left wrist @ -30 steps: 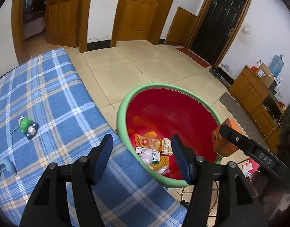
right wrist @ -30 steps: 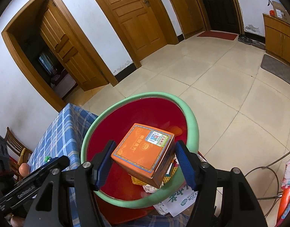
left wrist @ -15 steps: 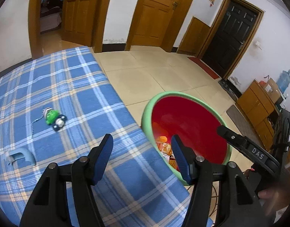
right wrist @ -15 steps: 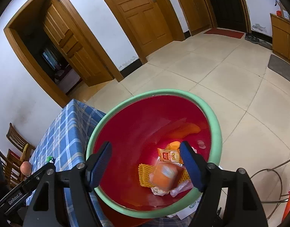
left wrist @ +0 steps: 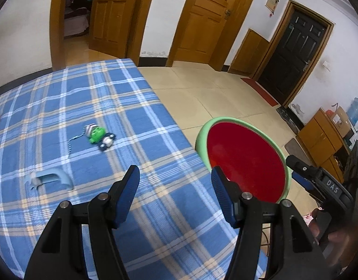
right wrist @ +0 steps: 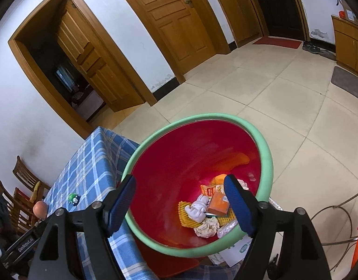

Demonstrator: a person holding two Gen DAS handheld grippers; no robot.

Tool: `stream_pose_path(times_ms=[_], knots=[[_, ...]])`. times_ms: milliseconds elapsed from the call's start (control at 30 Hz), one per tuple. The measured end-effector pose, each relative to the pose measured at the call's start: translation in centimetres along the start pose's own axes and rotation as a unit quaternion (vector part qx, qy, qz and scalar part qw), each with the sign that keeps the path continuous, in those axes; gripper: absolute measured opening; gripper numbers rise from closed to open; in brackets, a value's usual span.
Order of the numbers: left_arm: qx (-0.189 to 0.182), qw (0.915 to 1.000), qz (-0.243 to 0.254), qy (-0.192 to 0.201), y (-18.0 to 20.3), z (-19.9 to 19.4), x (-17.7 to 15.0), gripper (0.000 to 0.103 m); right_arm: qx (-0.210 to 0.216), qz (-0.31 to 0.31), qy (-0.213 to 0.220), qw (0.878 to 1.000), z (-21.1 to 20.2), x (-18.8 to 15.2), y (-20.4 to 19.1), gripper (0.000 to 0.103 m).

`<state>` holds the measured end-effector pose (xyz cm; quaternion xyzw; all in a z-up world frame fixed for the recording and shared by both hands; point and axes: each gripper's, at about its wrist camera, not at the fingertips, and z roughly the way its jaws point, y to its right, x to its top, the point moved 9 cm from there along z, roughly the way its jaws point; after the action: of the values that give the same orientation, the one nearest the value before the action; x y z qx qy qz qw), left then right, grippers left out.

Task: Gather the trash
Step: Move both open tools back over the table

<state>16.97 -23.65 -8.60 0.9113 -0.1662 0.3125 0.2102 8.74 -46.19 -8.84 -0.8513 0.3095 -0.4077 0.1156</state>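
A red bin with a green rim (right wrist: 260, 140) stands beside the table, also in the left wrist view (left wrist: 202, 135). An orange box (right wrist: 218, 206) lies at its bottom among a white crumpled tissue (right wrist: 198, 210), a yellow foam net (right wrist: 184, 212) and a snack wrapper (right wrist: 209, 190). My right gripper (right wrist: 179, 179) hangs open above the bin with nothing between its fingers. My left gripper (left wrist: 174, 172) is open and empty over the blue plaid tablecloth (left wrist: 62, 105), near the table edge. A green toy keychain (left wrist: 98, 136) and a light blue curved piece (left wrist: 53, 177) lie on the cloth.
Wooden chairs (right wrist: 25, 177) stand behind the table, and a peach-coloured round thing (right wrist: 40, 208) sits at its far side. Printed paper (right wrist: 234, 254) lies under the bin. Cables (right wrist: 337, 210) trail on the tiled floor. A low wooden cabinet (left wrist: 323, 135) lines the right wall.
The orange box left my right gripper and fell into the bin; those jaws spread wider. My left gripper swung from over the bin to over the tablecloth.
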Motion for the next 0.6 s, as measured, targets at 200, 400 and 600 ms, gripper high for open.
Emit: stream_pose_path(times_ms=[200,400,600], knots=[[0.015,0.9998,-0.014,0.008,-1.9,-1.5,-0.4,0.064,0.014,-0.005,-0.002,1.0,-0.6,-0.6,-1.3,0.084],[0.039,0.9986,-0.034,0.011,-4.7,-2.6,-1.2,0.064,0.028,-0.017,-0.009,0.999,-0.6,-1.5,-2.7,0.087],[0.065,0.9958,-0.063,0.013,-8.3,-3.3,-2.1,0.064,0.039,-0.031,-0.016,0.999,-0.5,-2.2,-4.6,0.088]])
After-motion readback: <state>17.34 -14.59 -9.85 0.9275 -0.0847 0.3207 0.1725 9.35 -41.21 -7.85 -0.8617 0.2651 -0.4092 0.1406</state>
